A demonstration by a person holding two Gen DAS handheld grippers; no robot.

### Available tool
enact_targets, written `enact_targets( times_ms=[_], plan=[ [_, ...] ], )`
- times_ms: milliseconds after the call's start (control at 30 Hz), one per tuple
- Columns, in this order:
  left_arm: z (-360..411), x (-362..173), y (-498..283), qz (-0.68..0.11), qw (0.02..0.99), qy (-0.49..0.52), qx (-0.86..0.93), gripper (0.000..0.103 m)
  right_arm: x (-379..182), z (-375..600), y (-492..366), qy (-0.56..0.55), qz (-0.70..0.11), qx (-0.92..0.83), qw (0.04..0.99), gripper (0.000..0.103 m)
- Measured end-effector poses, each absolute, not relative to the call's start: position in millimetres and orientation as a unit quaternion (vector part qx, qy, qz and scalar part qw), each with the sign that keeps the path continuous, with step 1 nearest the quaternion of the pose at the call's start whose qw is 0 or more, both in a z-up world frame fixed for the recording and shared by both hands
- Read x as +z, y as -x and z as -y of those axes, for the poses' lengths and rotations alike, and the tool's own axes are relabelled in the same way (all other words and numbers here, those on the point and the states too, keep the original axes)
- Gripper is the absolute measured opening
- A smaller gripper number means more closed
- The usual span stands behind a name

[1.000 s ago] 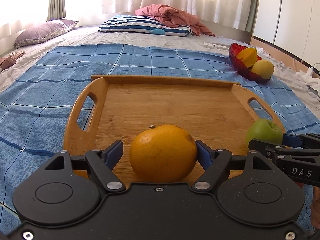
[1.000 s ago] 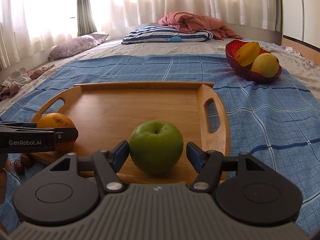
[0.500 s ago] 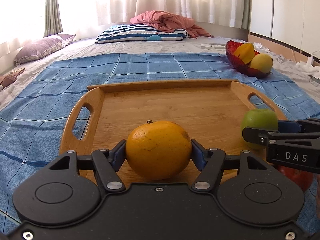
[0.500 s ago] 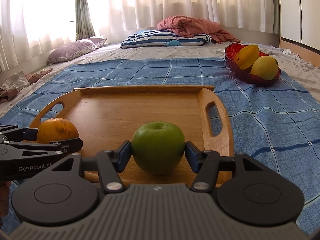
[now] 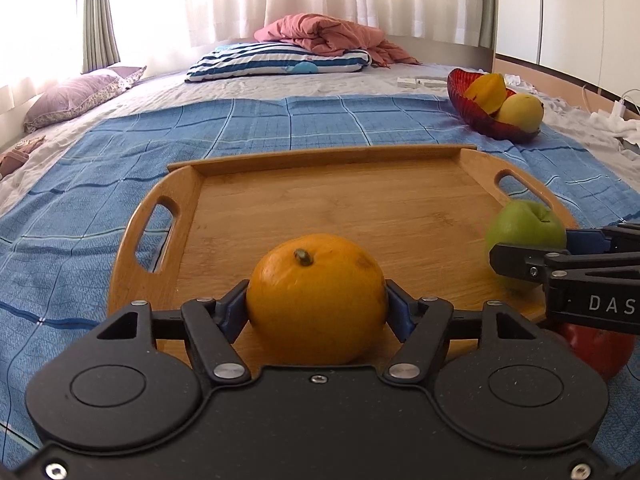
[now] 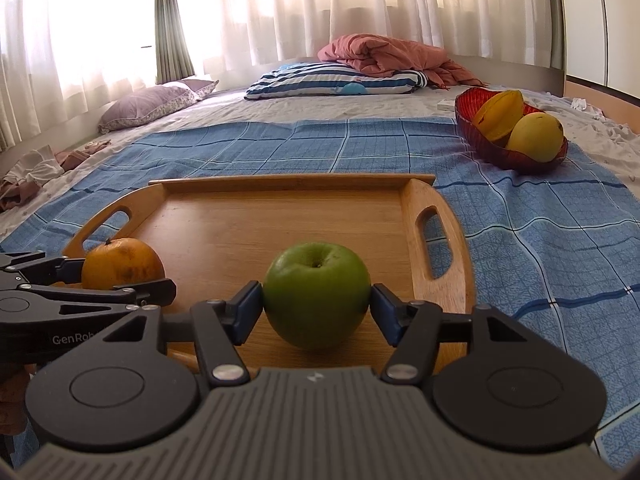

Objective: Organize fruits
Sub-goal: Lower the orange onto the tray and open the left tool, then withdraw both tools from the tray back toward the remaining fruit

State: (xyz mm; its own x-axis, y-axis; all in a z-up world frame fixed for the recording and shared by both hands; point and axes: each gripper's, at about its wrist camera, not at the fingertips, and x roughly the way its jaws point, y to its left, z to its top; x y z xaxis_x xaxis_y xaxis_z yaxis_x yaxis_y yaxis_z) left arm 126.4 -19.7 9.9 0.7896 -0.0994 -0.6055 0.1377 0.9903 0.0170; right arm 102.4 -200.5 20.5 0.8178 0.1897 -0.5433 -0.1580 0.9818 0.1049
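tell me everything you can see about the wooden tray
The wooden tray is a rectangular board of light, bamboo-like wood with a low raised rim and rounded ends, each with an oval handle cutout. It lies flat on the blue checked blanket on the bed. Most of its floor is bare. At its near edge the left gripper holds an orange and the right gripper holds a green apple; whether the fruits rest on the wood is unclear.
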Motion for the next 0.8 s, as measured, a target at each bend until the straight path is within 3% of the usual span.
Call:
enact_targets(
  times_ms=[100, 233, 800],
  plan=[
    [19, 7, -125, -0.323, 0.944, -0.023, -0.059, 0.067, 22, 202, -99, -0.031, -0.294, 0.095, 0.951, 0.07],
    [18, 6, -121, -0.323, 0.944, -0.023, -0.06, 0.077, 24, 205, -95, -0.04, -0.293, 0.098, 0.95, 0.074],
    [3, 31, -81, -0.286, 0.954, 0.013, -0.086, 0.096, 27, 215, -64, -0.068, -0.272, 0.1, 0.955, 0.088]
  ],
)
